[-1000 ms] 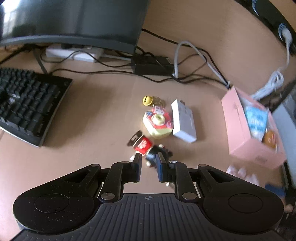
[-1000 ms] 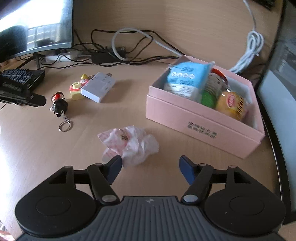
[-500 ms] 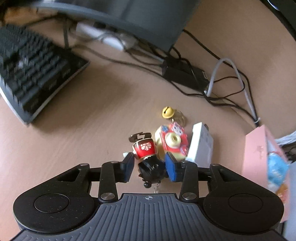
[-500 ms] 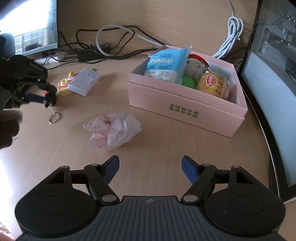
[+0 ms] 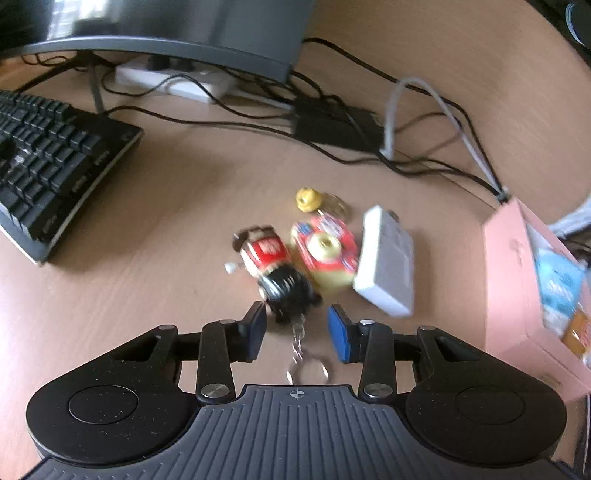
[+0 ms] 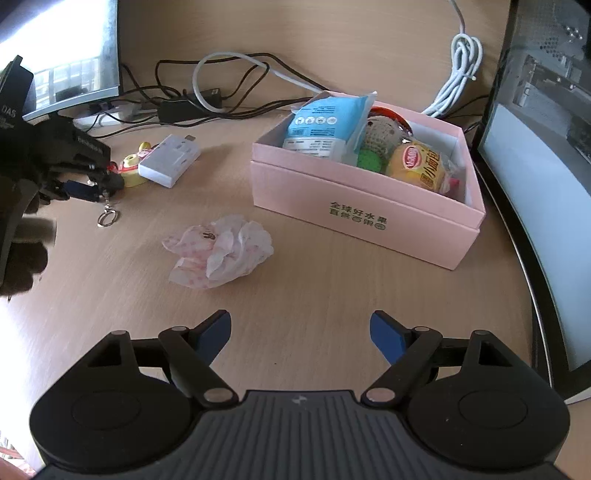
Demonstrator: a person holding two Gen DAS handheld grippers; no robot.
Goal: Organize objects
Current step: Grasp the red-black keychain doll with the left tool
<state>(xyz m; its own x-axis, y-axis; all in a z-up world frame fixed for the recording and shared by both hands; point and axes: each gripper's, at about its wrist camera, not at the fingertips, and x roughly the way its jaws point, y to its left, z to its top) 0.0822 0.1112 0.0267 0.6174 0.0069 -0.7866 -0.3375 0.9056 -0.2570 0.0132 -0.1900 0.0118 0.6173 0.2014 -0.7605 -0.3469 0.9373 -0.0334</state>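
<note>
A small figurine keychain [image 5: 275, 266] with a red body and black head lies on the desk, its keyring [image 5: 306, 369] trailing under my left gripper [image 5: 297, 325]. The head sits at the fingertips; the left pad touches it and a narrow gap shows at the right pad. The right wrist view shows the same gripper [image 6: 105, 184] low over the figurine. My right gripper [image 6: 300, 321] hovers over bare desk, jaws opening, nothing between them. A crumpled pink-printed wrapper [image 6: 221, 251] lies ahead of it. The pink box [image 6: 354, 199] holds several snacks.
A yellow-and-red toy camera [image 5: 327, 251], a white adapter [image 5: 386, 262] and a yellow bell [image 5: 306, 197] lie just past the figurine. A black keyboard [image 5: 48, 166], a monitor [image 5: 166, 26] and tangled cables [image 5: 332, 122] fill the back. A second screen [image 6: 535, 184] stands at the right.
My left gripper's jaws have parted and it has come down around the figurine's head. The right gripper's jaws have spread wider, and the wrapper now lies farther ahead of them.
</note>
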